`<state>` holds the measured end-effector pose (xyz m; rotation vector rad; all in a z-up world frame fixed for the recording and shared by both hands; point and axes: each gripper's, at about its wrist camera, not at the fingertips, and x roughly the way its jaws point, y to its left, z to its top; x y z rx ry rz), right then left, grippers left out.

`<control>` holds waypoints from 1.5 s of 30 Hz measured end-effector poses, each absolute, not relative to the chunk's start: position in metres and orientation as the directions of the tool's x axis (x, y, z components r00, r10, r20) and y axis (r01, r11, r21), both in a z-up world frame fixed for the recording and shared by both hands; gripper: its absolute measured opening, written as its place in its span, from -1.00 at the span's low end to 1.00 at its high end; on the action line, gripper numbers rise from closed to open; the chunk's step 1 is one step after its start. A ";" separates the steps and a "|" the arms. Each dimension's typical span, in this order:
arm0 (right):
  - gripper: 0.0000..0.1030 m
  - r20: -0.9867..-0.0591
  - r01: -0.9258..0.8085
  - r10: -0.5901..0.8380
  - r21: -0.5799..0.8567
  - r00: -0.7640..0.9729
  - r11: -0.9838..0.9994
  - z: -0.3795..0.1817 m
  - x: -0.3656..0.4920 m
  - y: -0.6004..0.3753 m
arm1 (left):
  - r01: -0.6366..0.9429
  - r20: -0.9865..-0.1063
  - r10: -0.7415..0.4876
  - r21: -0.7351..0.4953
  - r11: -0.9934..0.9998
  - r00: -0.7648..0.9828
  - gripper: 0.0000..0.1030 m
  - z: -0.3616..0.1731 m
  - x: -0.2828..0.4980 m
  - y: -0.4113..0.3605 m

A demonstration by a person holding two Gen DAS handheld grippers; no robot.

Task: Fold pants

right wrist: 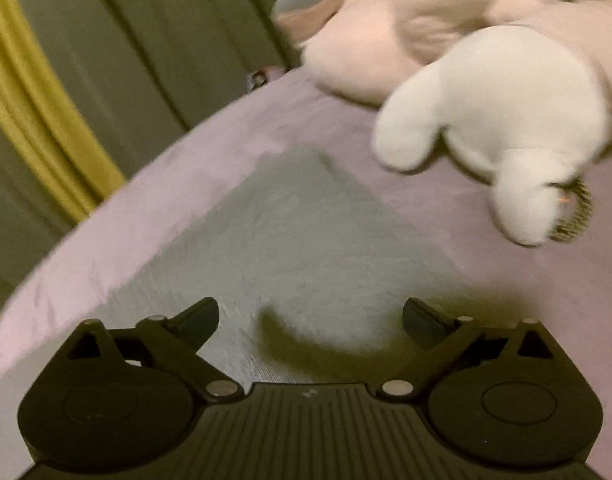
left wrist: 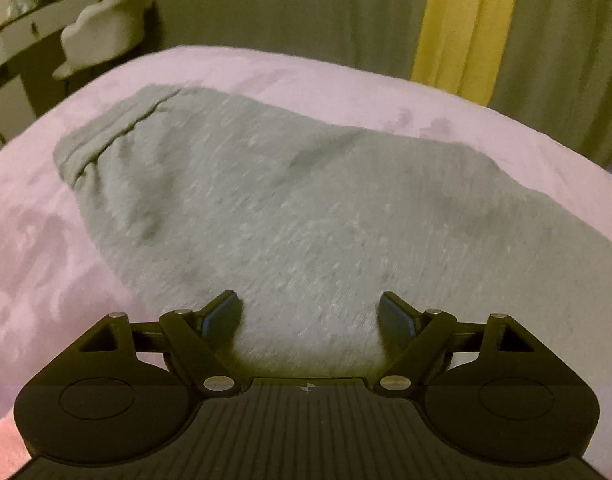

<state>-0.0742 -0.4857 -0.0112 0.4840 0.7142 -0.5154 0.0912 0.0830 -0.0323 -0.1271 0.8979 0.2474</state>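
From the left wrist view, the left gripper (left wrist: 310,312) hung over grey pants (left wrist: 274,208) lying flat on a bed (left wrist: 38,248) with a pink cover, its fingers (left wrist: 222,314) spread wide and holding nothing (no label or writing was readable). From the right wrist view, the right gripper (right wrist: 310,316) also stood wide open and empty above the pants (right wrist: 298,240), near a white plush toy (right wrist: 497,120).
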 end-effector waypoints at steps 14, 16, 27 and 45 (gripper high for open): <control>0.91 -0.683 0.481 -0.183 0.274 0.707 0.833 0.000 -0.077 -0.527 | -0.335 -0.766 0.070 -0.195 0.922 0.639 0.84 -0.037 0.088 0.104; 0.91 -0.690 0.491 -0.168 0.303 0.704 0.817 -0.001 -0.075 -0.543 | -0.337 -0.768 0.076 -0.189 0.922 0.636 0.84 -0.037 0.088 0.103; -0.59 -0.729 0.437 -0.118 0.265 0.674 0.859 -0.013 -0.063 -0.562 | -0.347 -0.780 0.078 -0.184 0.920 0.620 0.85 -0.040 0.093 0.104; -0.86 -0.680 0.451 -0.274 0.093 0.680 0.888 0.019 -0.055 -0.528 | -0.335 -0.815 0.105 -0.113 0.936 0.569 0.88 -0.048 0.104 0.097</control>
